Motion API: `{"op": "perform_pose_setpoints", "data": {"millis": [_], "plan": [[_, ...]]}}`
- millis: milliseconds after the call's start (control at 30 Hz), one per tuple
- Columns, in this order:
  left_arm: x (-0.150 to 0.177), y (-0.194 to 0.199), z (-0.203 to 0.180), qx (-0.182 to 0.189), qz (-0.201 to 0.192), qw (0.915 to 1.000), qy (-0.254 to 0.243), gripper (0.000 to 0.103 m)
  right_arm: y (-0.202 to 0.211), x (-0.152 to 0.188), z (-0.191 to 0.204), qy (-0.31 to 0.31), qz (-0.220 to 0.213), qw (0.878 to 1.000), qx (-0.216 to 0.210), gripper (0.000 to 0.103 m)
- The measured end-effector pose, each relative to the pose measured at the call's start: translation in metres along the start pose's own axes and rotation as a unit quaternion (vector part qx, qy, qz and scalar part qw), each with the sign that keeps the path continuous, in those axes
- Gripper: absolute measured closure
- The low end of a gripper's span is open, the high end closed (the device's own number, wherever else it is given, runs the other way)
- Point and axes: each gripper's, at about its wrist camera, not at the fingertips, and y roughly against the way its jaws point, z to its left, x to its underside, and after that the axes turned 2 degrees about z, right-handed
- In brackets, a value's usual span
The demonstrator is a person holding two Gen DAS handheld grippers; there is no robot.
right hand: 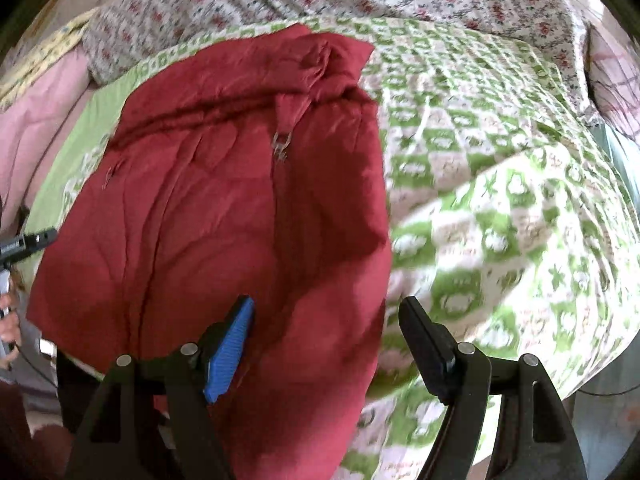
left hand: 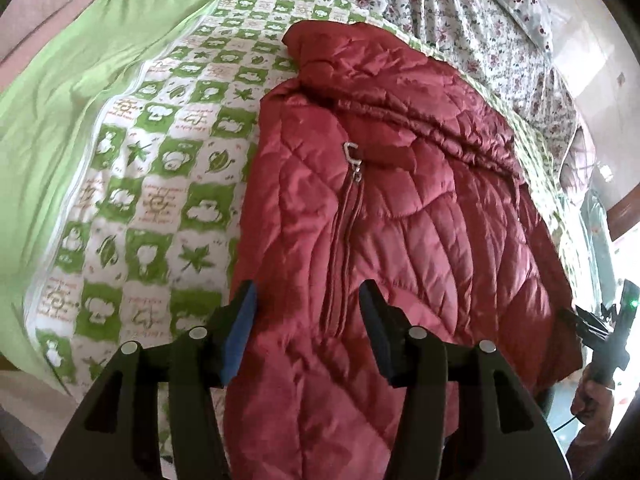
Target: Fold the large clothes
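A red quilted puffer jacket (left hand: 392, 208) lies flat on a bed, collar away from me, its front zipped with a metal zipper pull (left hand: 354, 160). It also shows in the right wrist view (right hand: 224, 208). My left gripper (left hand: 308, 300) is open and empty above the jacket's lower hem, left of the zipper. My right gripper (right hand: 328, 312) is open and empty above the jacket's lower right edge. The other gripper shows at the right edge of the left wrist view (left hand: 600, 328) and at the left edge of the right wrist view (right hand: 28, 240).
The jacket rests on a green-and-white checked quilt (left hand: 168, 184), also seen in the right wrist view (right hand: 500, 208). A plain green sheet (left hand: 72, 112) lies to the left. A floral blanket (left hand: 460, 20) is bunched at the far side. Pink bedding (right hand: 36, 132) lies far left.
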Motion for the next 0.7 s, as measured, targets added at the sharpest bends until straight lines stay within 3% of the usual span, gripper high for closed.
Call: {"op": "perform_pose_setpoints", "data": {"millis": [167, 367, 567, 700], "plan": [[0.016, -0.002, 0.013, -0.011, 0.019, 0.9997, 0.007, 0.046, 0.004, 0.019, 0.003, 0.007, 0.003, 1.0, -0.012, 0.027], [0.036, -0.005, 0.021, 0.006, 0.036, 0.9993, 0.009, 0.043, 0.01, 0.031, -0.001, -0.003, -0.002, 0.999, -0.05, 0.03], [0.044, -0.004, 0.013, 0.04, 0.044, 0.9982, -0.005, 0.043, 0.013, 0.036, 0.003, 0.009, 0.006, 0.998, -0.062, 0.047], [0.049, -0.006, 0.004, 0.042, 0.043, 0.998, -0.022, 0.043, 0.014, 0.037, -0.001, -0.001, 0.008, 0.997, -0.076, 0.047]]}}
